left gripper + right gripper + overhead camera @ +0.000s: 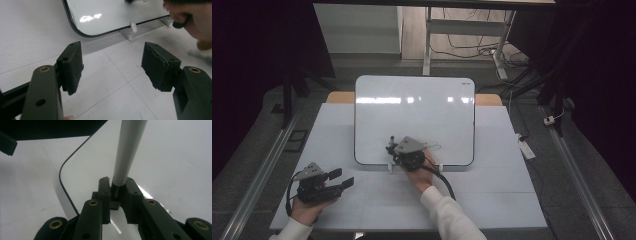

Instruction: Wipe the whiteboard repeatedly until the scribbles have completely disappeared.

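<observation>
A white table (492, 200) stands in a dim room, its top marked by faint seams that divide it into panels; a strip of light wood (488, 99) shows at its far edge. Grey floor (257, 145) surrounds it, with a metal rail (259, 175) running along the left side and another rail (579, 182) along the right. Beyond the far edge stand a pale cabinet (357, 27) and the white legs of a desk frame (428, 40), with black cables (472, 50) tangled on the floor between them. A white power strip (527, 148) lies on the floor near the table's right edge. Dark drapes (242, 50) close off both sides.
</observation>
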